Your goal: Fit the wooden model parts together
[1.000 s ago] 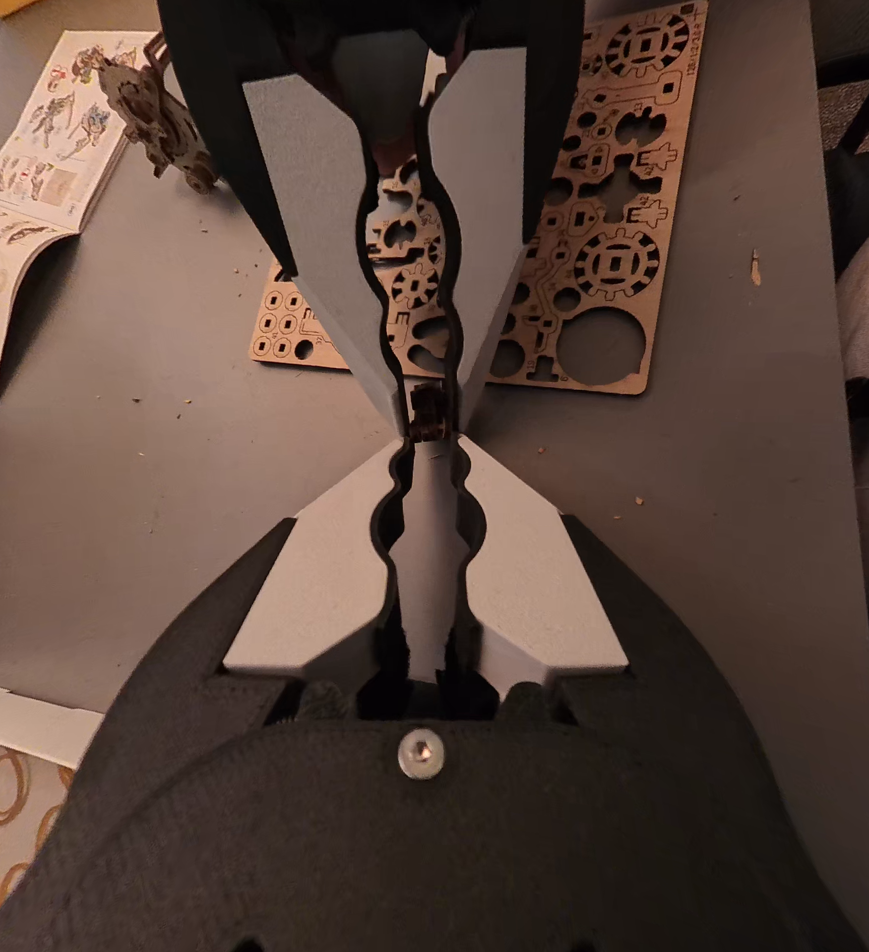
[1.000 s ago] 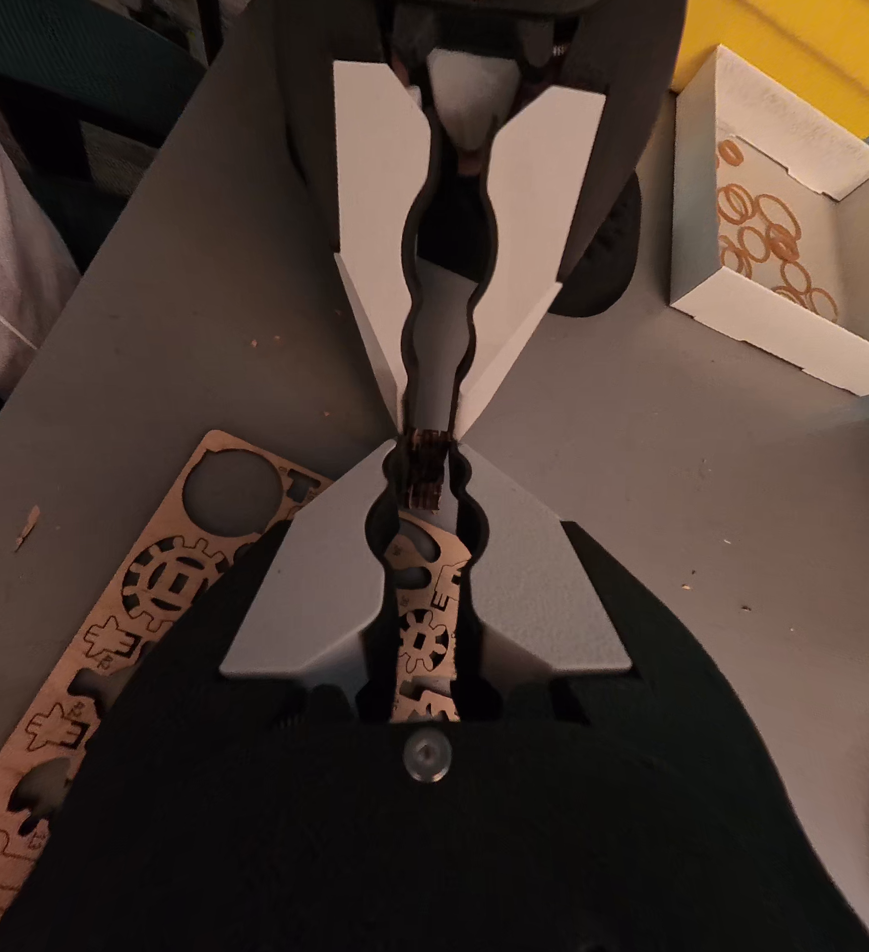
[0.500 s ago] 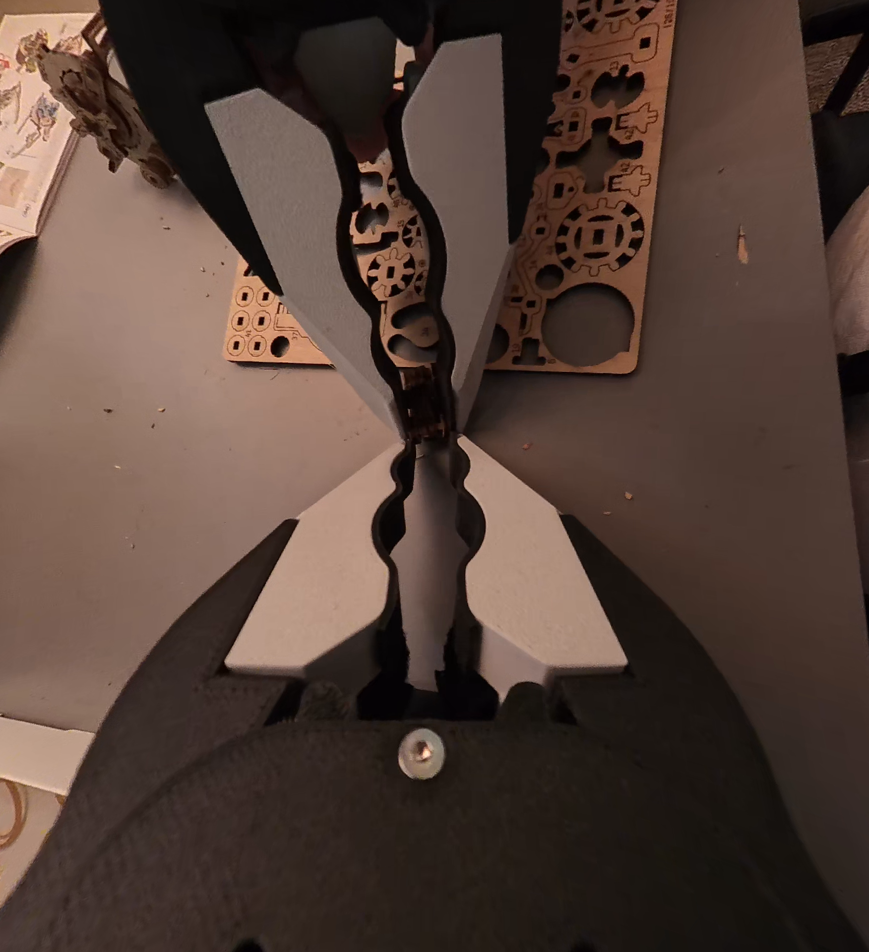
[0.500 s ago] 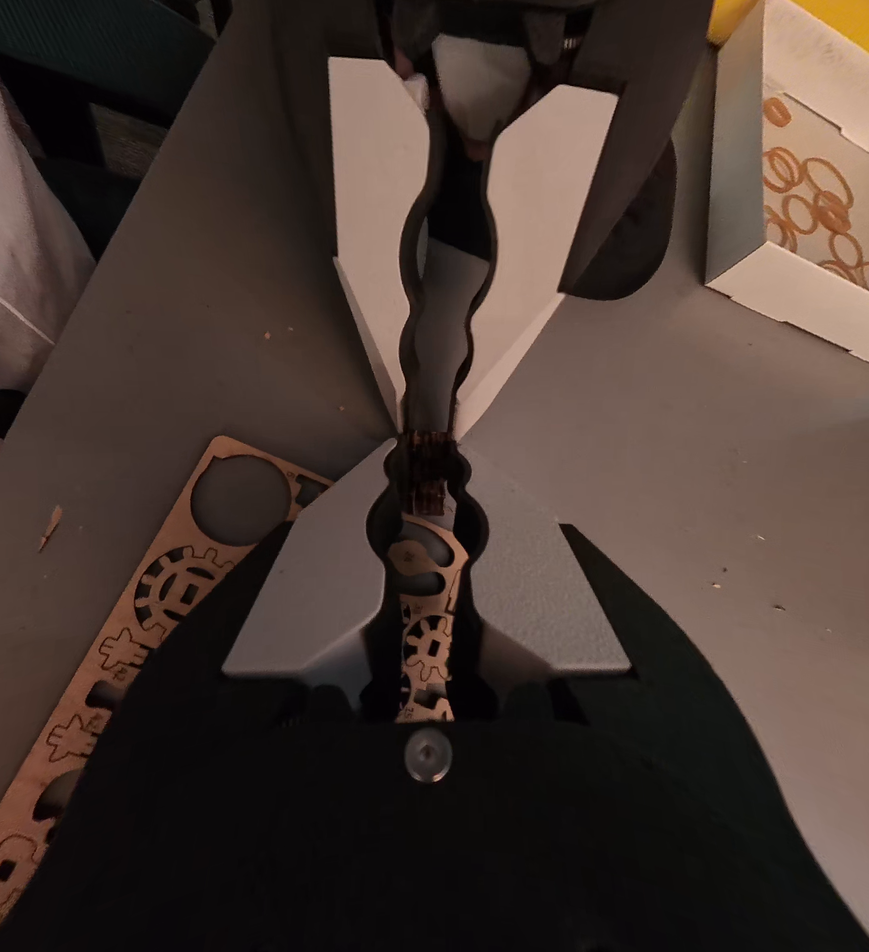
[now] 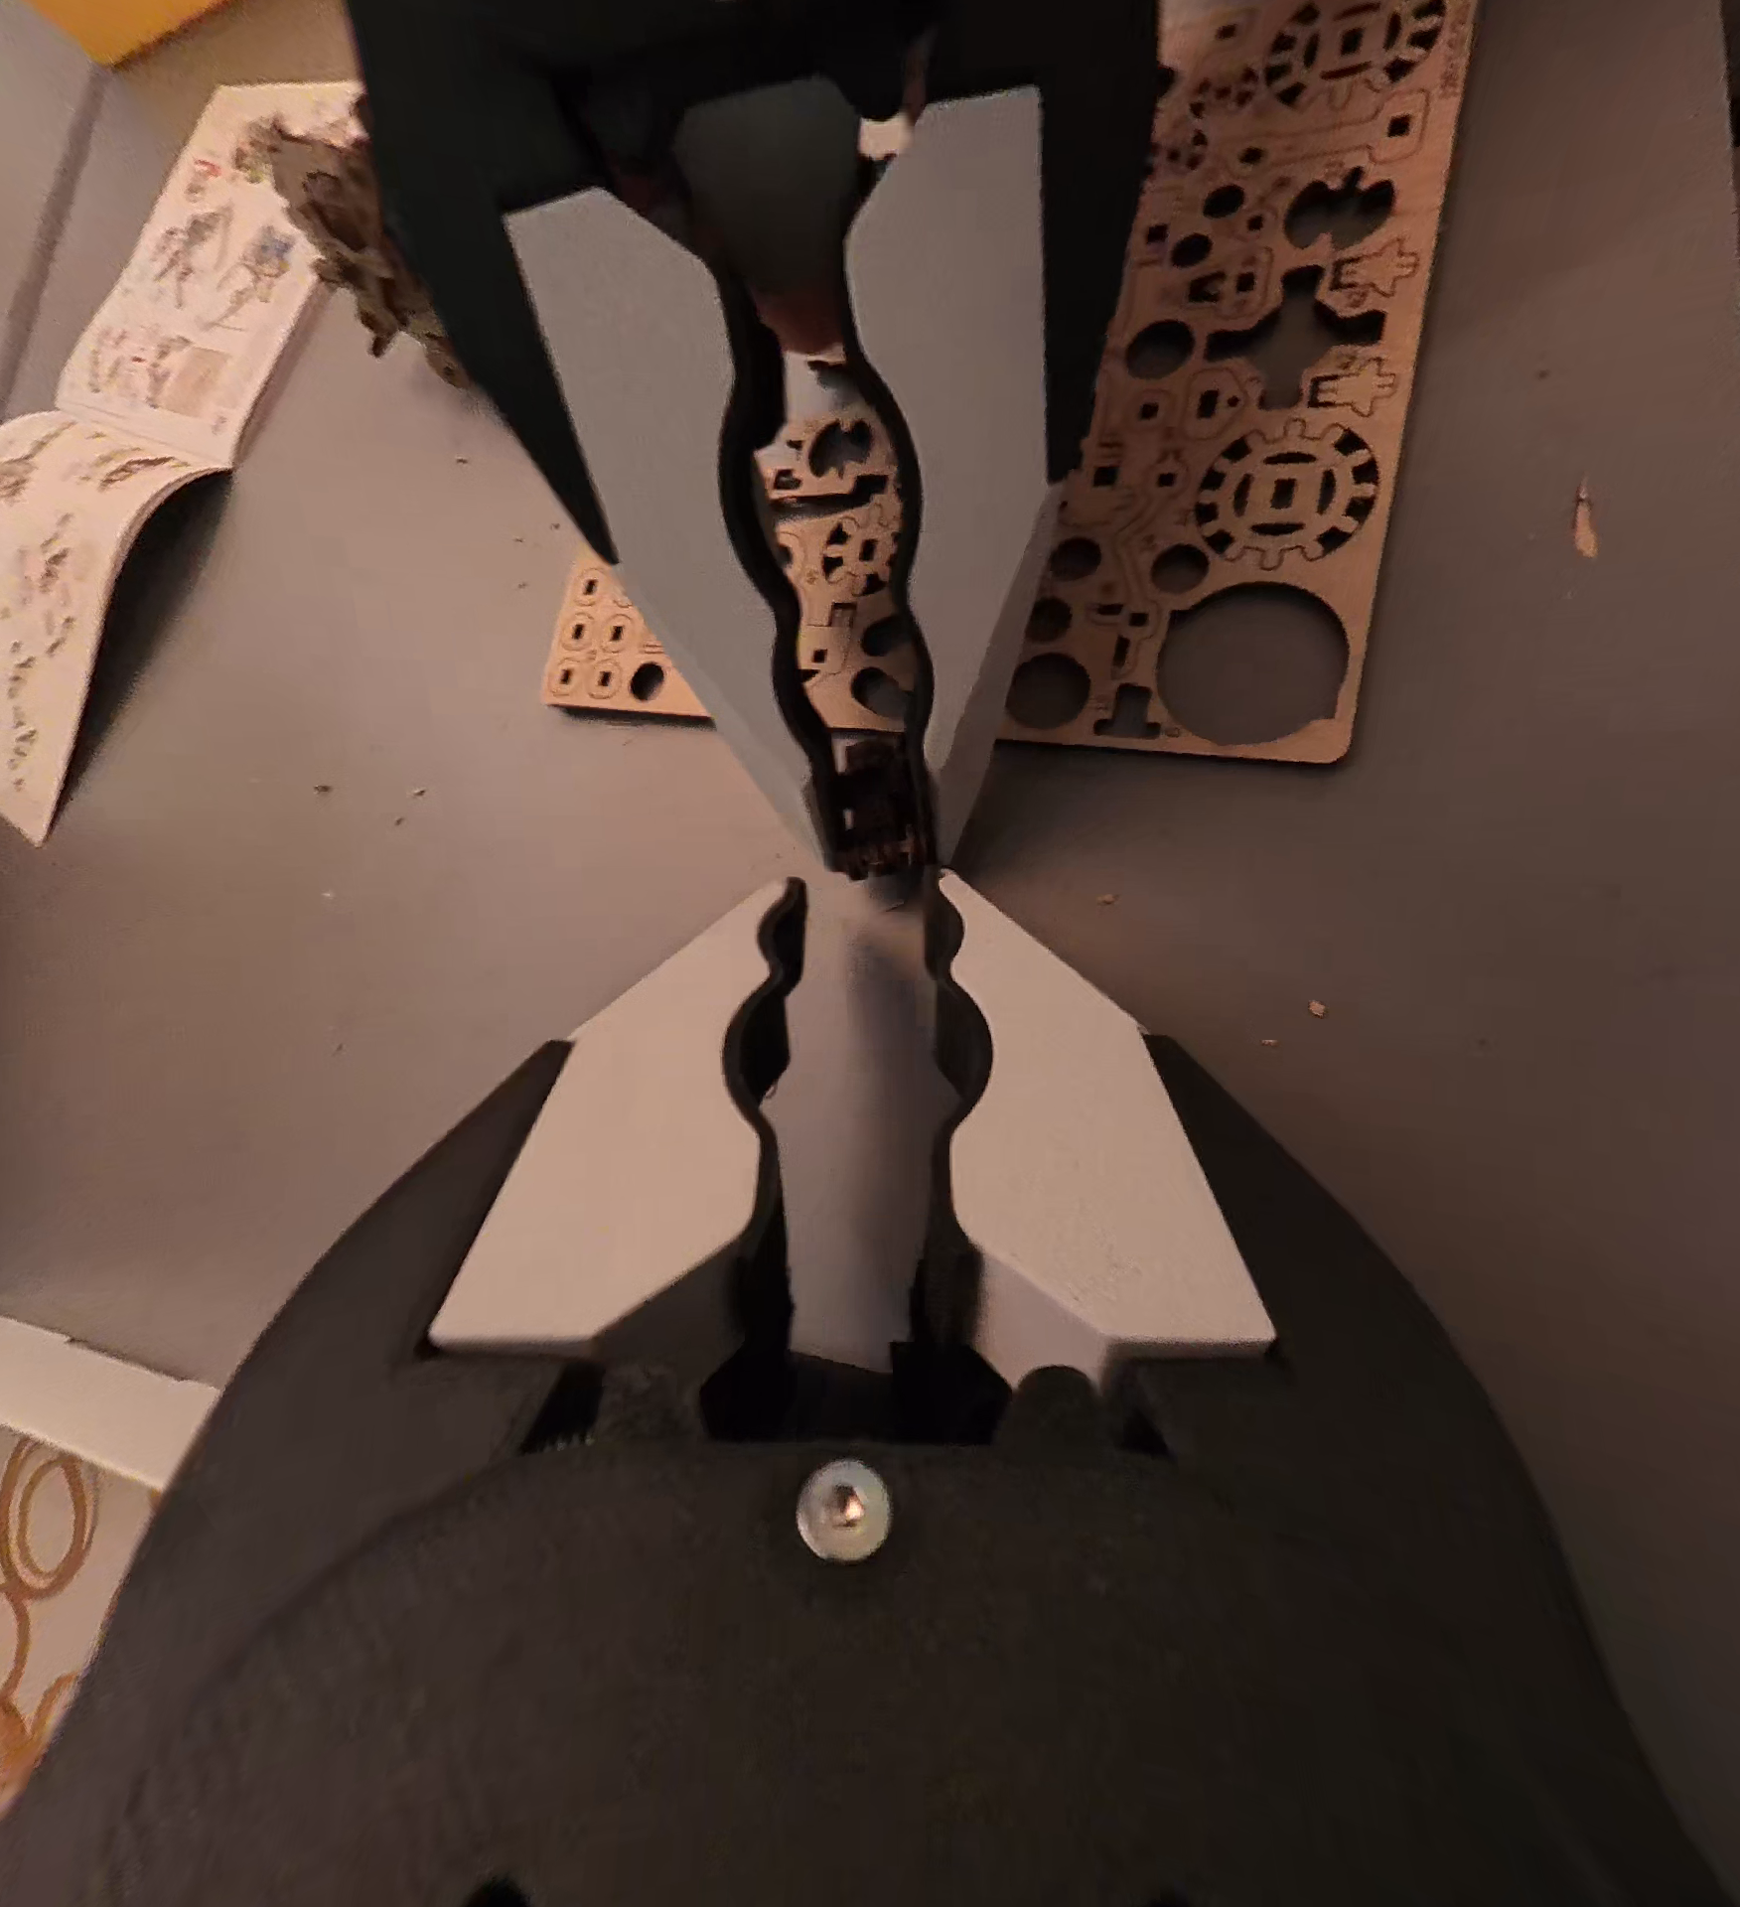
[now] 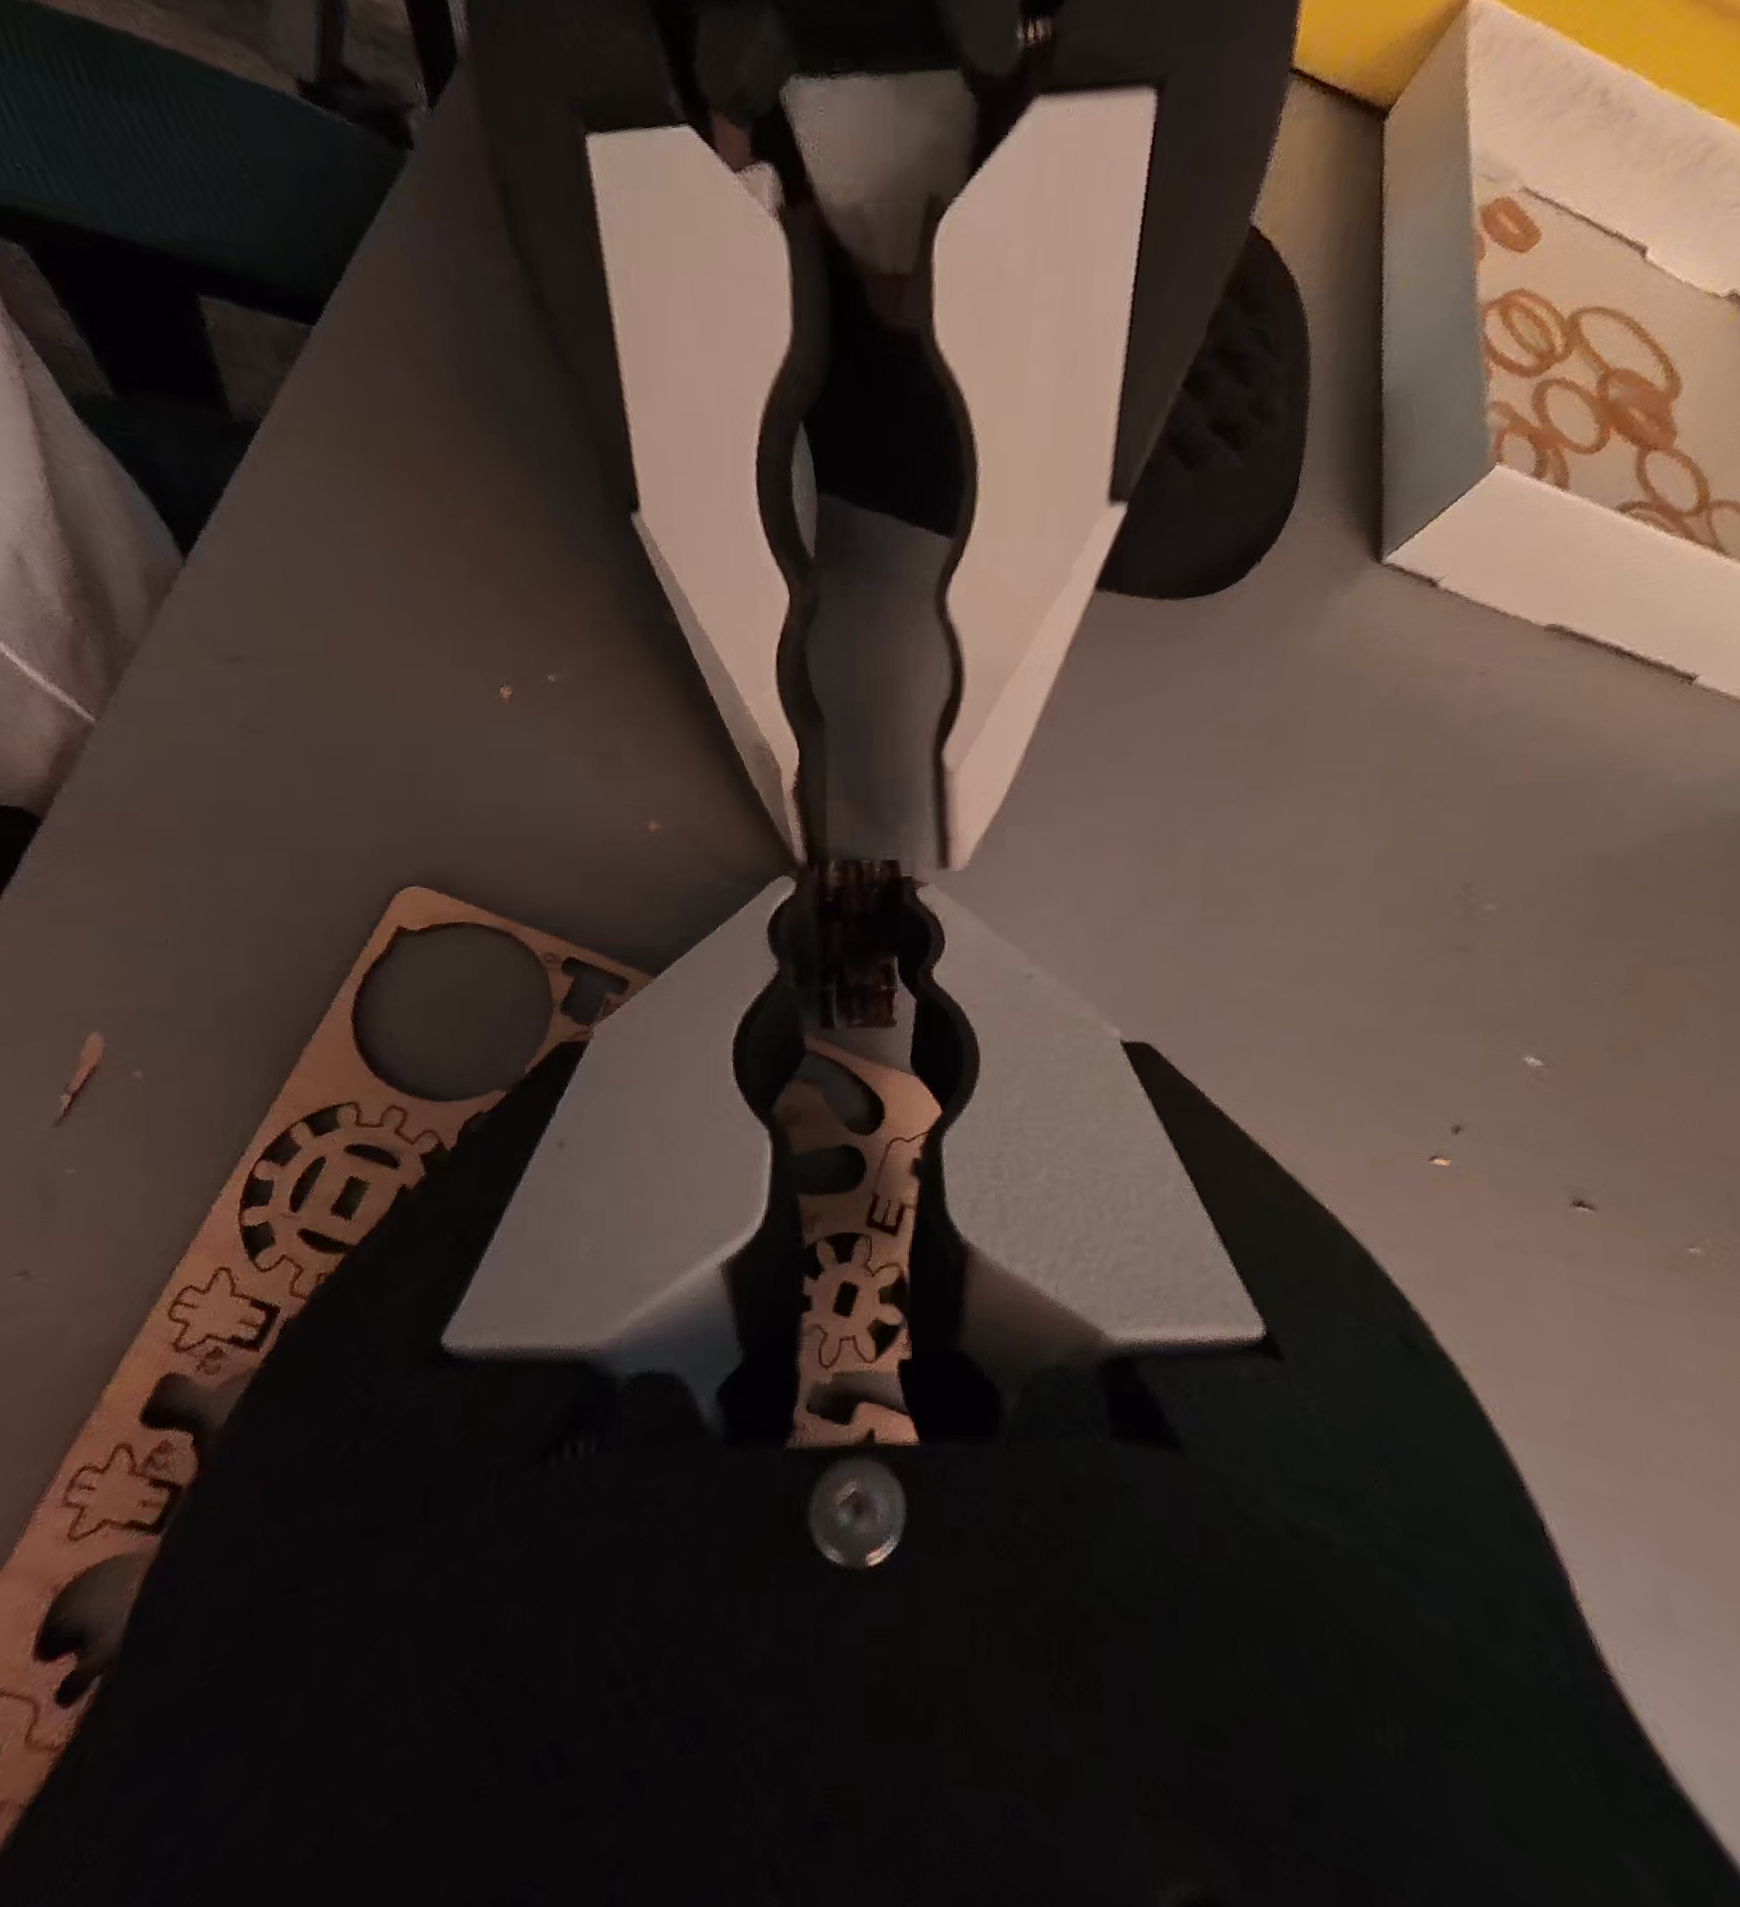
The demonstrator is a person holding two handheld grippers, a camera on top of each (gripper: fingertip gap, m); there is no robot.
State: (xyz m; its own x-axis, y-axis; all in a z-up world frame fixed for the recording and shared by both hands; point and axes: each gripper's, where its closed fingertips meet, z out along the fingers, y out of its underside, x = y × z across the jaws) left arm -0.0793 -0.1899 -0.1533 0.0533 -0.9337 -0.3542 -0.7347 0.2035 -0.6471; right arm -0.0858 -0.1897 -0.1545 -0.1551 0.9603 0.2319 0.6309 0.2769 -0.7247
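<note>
Nearest in the left wrist view, the left gripper is hovering over the grey table with its jaws parted and nothing between them. Just beyond its tips, the small wooden part is sitting clenched in the tips of the right gripper, which is pointing back toward it tip to tip. In the right wrist view the same part is lying between that gripper's fingertips. Farther off, the laser-cut wooden sheet is lying flat, with an open instruction booklet and a partly built wooden model off to the left.
</note>
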